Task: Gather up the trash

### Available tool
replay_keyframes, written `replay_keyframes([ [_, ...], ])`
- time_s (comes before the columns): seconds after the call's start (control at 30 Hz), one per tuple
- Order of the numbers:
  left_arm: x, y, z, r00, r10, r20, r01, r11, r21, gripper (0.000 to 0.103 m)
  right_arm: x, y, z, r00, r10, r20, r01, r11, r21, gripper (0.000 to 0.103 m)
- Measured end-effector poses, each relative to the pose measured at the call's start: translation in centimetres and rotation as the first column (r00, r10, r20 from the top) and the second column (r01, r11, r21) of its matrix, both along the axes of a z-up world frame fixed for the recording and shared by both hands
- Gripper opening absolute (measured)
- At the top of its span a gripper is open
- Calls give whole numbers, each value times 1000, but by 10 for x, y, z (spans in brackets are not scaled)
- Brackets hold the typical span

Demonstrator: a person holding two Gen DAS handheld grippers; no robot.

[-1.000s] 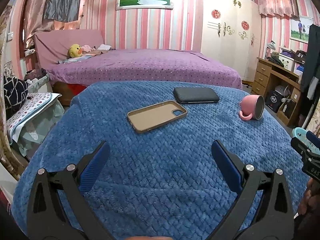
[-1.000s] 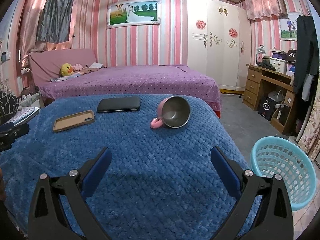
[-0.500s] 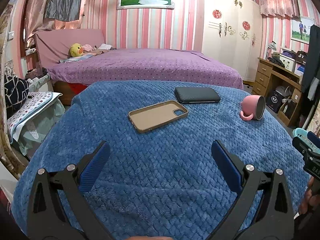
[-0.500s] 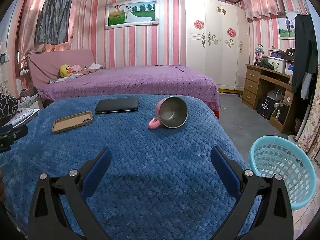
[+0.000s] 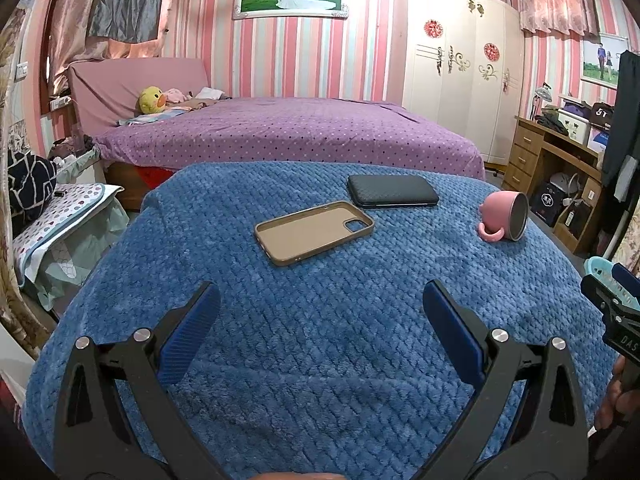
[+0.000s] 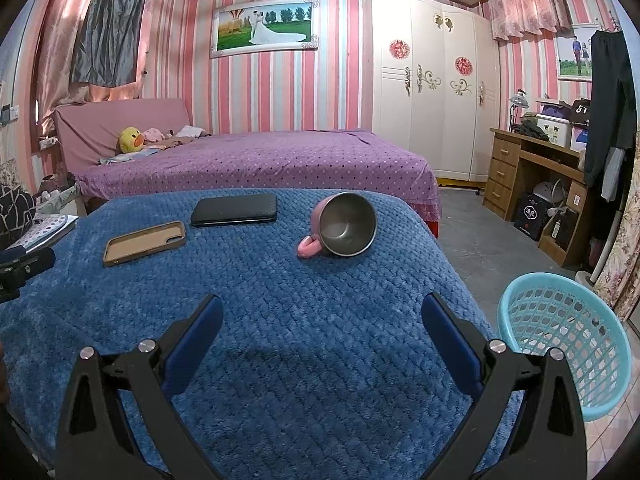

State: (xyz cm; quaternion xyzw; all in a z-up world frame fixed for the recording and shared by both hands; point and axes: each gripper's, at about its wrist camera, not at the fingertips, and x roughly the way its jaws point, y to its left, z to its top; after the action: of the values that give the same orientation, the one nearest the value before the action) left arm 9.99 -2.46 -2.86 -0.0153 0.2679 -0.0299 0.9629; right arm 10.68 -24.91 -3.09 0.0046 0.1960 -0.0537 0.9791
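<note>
The landmark is the pink metal-lined mug (image 6: 340,226) lying tipped on its side on the blue quilted blanket (image 6: 304,340), its open mouth turned toward the right gripper (image 6: 322,330) and its handle resting on the cloth; it lies ahead of that gripper and a little right of its centre line, well apart from the pads; from the left gripper (image 5: 320,312) the mug (image 5: 505,222) sits far off to the right, so the right hand is judged the nearer. Left of the mug lie a black flat rectangular phone (image 6: 234,209) and, further left, a tan empty phone case (image 6: 145,242), both long-side across. Nearer than the mug and to its right, on the floor, stands the turquoise plastic lattice basket (image 6: 560,340). Both grippers are spread wide, holding and touching nothing.
</note>
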Motion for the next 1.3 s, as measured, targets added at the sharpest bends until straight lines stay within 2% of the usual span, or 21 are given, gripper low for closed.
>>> replay_keyframes([
  [0.33,3,-13,-3,1000,-24,-9,25,999,39,98,-2,-4,2,1000,0,2,0,999,53,97],
  [0.47,7,-11,-5,999,-19,-28,20,1000,17,98,-3,-8,5,1000,19,-9,-18,998,62,97],
  [0.67,9,-13,-10,999,-21,-49,23,999,38,98,-11,-4,6,998,57,-30,-56,998,41,97],
  [0.77,5,-9,-9,999,-7,-50,8,1000,15,98,-17,-4,6,998,59,-31,-57,998,38,97],
  [1.03,-4,-11,-7,999,19,-43,-18,1000,20,98,-25,-5,9,998,67,-15,-66,997,28,97],
  [1.3,-4,-4,-8,998,48,-47,-47,999,17,98,-28,-11,12,997,82,-12,-81,995,59,97],
])
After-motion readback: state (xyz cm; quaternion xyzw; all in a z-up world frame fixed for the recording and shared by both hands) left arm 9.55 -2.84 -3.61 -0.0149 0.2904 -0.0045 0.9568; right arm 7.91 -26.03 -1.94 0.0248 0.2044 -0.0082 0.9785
